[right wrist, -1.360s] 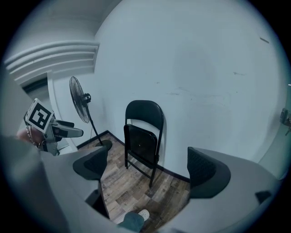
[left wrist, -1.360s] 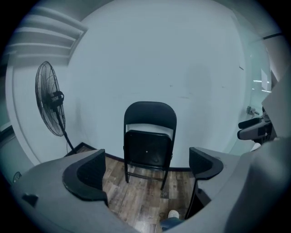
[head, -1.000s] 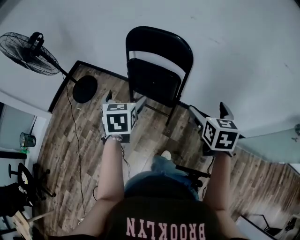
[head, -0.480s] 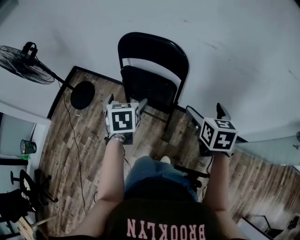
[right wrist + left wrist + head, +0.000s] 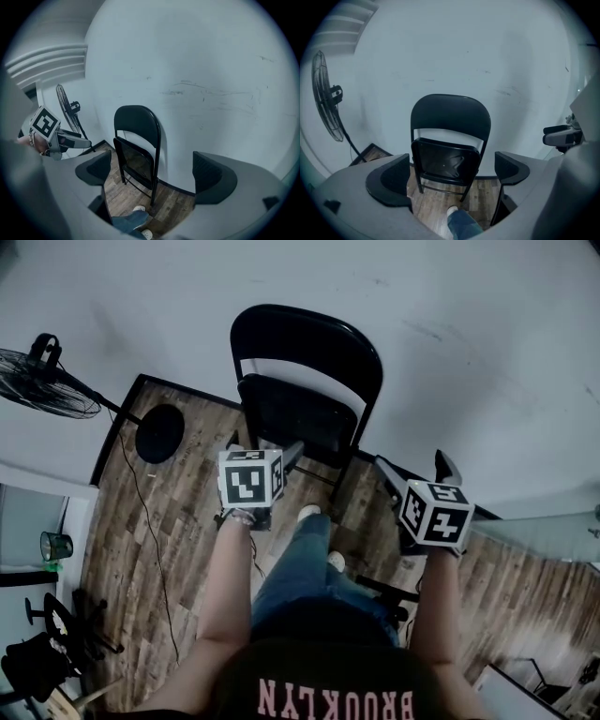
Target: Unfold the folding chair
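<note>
A black folding chair (image 5: pixel 305 381) stands folded against the white wall, its seat tipped up flat under the backrest. My left gripper (image 5: pixel 264 448) hovers open just in front of the seat's lower left edge, not touching it. To the right of the chair, my right gripper (image 5: pixel 412 467) is open too and holds nothing. In the left gripper view the chair (image 5: pixel 447 140) shows centred between the open jaws of the left gripper (image 5: pixel 447 176). From the right gripper view the chair (image 5: pixel 138 145) is seen at an angle beyond the right gripper (image 5: pixel 157 176).
A standing fan (image 5: pixel 47 385) with a round base (image 5: pixel 159 432) is left of the chair, and its cable trails over the wooden floor. The person's leg and white shoe (image 5: pixel 307 514) reach toward the chair. A glass panel (image 5: pixel 553 531) is at right, and clutter sits at lower left.
The person has stepped forward, one leg and white shoe now stretched toward the chair. Both grippers have come slightly closer to the chair and stay open.
</note>
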Demonstrator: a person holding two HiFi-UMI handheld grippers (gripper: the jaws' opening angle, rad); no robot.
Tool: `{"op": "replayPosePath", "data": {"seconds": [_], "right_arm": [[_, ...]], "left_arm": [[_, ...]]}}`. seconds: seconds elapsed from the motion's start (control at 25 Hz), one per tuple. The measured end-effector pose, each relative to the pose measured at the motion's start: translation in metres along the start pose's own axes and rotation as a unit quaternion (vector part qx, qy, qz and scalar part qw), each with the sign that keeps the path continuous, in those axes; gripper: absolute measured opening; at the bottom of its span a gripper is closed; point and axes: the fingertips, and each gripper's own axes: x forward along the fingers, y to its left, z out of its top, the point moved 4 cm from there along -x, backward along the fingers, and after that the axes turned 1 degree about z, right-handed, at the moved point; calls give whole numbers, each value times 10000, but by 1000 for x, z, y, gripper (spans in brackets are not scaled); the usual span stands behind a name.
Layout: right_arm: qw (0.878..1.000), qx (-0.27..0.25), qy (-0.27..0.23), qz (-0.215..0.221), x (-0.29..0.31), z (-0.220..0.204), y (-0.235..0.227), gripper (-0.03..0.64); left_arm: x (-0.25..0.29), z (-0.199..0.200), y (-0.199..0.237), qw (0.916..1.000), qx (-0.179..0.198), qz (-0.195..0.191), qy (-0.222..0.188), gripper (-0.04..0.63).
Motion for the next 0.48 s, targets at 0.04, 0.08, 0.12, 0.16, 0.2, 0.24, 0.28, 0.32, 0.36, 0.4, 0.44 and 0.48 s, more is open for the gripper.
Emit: {"op": "replayPosePath", "data": {"seconds": [0.04,0.08,0.12,0.16,0.2,0.24,0.28,0.32,0.36,0.4,0.44,0.48], "right_arm": [[10000,-3,51,-27,6,1,1,528],[9999,-5,100,-42,12,3,2,528],[9999,-3,138,-41,18,5,3,528],[9999,4,158,-27,25,8,5,528],[9999,19,158,-10,32,11,7,528],[9999,42,135,0,39,14,8,528],[9999,64,93,-4,47,17,9,528],[10000,75,41,-16,57,20,9,528],[10000,70,-6,-29,65,23,10,528],[10000,48,-43,-40,74,25,10,528],[10000,15,-76,-48,81,27,10,528],[9999,-26,-104,-54,88,28,10,528]], "left_arm": [[8,2,1,9999,19,-117,-29,568],[15,4,3,9998,18,-200,-37,568],[23,4,5,9997,6,-251,-11,566],[31,4,7,9996,-8,-285,36,566],[39,3,10,9995,-16,-313,83,566],[47,3,12,9994,-23,-337,119,566],[56,4,15,9993,-30,-355,136,566],[64,5,18,9992,-39,-371,140,566],[73,5,20,9991,-48,-392,143,566],[83,6,22,9990,-57,-426,148,566],[92,6,22,9987,-67,-477,157,566],[101,6,22,9984,-82,-538,172,566]]}}
